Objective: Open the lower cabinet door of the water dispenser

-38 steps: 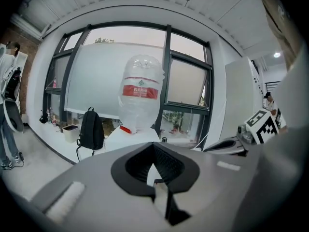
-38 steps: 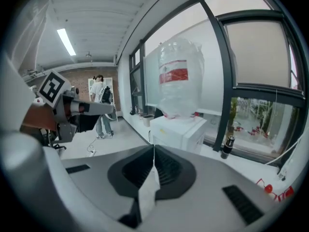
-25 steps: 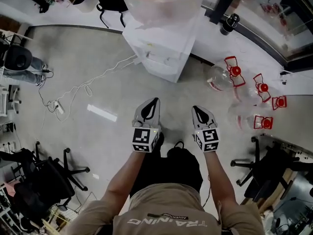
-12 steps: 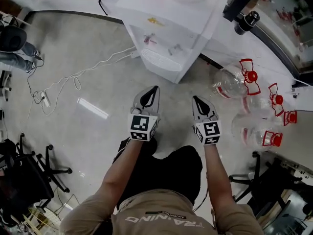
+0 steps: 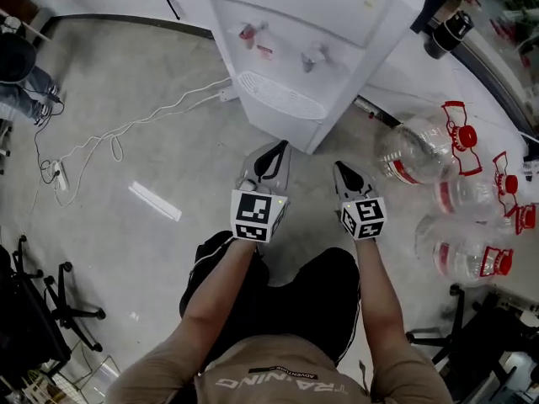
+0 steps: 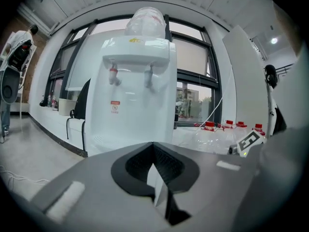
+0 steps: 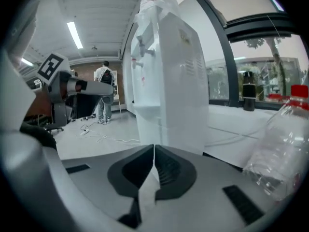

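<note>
The white water dispenser point(image 5: 295, 49) stands just ahead, with a red tap point(image 5: 249, 33), a second tap point(image 5: 313, 56) and a drip tray point(image 5: 282, 98). From above, its lower front shows only as a narrow strip point(image 5: 285, 127) under the tray. My left gripper point(image 5: 279, 148) is shut and empty, its tips close to that lower front. My right gripper point(image 5: 338, 168) is also shut and empty, beside the dispenser's right corner. The dispenser point(image 6: 135, 81) fills the left gripper view, its lower part hidden behind the gripper. The right gripper view shows the dispenser's side point(image 7: 169, 81).
Three empty water bottles point(image 5: 414, 154) with red caps lie on the floor to the right. A white cable point(image 5: 126, 129) runs left from the dispenser to a power strip point(image 5: 57, 173). Office chairs point(image 5: 38, 310) stand at the lower left. A person point(image 7: 104, 93) stands far off.
The view has dropped lower and nearer, so the dispenser's front with its taps now shows. Both shut grippers have come down and closer to its base.
</note>
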The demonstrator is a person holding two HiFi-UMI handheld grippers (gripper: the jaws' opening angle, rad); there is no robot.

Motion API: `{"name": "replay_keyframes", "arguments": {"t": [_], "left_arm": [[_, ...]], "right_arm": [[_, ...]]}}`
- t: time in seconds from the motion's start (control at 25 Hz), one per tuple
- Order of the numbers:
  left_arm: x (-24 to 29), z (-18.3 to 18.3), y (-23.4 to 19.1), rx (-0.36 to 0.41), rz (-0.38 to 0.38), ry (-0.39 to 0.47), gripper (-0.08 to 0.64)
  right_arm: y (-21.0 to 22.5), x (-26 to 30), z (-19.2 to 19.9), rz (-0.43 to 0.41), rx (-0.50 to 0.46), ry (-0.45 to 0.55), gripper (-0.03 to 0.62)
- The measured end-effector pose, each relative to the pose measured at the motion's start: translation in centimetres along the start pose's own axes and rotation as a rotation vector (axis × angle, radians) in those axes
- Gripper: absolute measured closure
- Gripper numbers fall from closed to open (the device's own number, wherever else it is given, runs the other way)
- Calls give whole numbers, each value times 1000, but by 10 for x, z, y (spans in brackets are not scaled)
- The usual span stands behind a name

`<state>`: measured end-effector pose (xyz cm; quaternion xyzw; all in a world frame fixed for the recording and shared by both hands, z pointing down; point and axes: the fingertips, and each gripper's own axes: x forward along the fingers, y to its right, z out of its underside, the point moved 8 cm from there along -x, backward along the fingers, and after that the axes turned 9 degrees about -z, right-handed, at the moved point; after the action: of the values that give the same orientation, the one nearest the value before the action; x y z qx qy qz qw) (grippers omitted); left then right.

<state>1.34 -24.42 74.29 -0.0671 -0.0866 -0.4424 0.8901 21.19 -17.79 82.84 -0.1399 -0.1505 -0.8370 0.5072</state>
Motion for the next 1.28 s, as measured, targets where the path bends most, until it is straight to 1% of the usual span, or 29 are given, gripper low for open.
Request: {"name": "replay_keyframes", "arguments": {"t": [0.08, 0.24, 0.36, 0.48, 0.56, 0.72, 0.8, 0.88, 1.0, 1.16, 1.2, 1.28], "left_arm": [[3, 9, 2, -22, -5, 23, 552], [5, 23, 6, -27, -33, 41, 552], [0, 17, 9, -49, -26, 57, 552], [-6, 9, 14, -32, -21, 83, 552], [-6, 11, 13, -23, -24, 67, 552], [11, 28, 10, -21, -38, 4, 552], [17, 34, 13, -36, -31, -21, 552], [18, 34, 17, -47, -16, -29, 552], [17, 28, 28, -41, 20, -15, 552], [17, 20, 38, 36, 62, 11, 552], [18, 20, 40, 41, 72, 11, 552], [22, 21, 42, 23, 85, 8, 552]], "right_arm": [[6, 15, 22, -15, -23, -17, 580], [21, 39, 58, -34, -54, -38, 580], [27, 51, 76, -29, -78, -54, 580], [33, 58, 86, -39, -82, -77, 580], [38, 64, 92, -47, -74, -89, 580], [50, 78, 109, -47, -36, -104, 580], [52, 89, 122, -68, -8, -134, 580], [55, 104, 136, -93, 26, -158, 574], [64, 123, 154, -107, 75, -186, 428], [74, 145, 174, -88, 88, -226, 379], [76, 150, 178, -89, 85, -236, 373], [82, 158, 183, -92, 76, -245, 368]]}}
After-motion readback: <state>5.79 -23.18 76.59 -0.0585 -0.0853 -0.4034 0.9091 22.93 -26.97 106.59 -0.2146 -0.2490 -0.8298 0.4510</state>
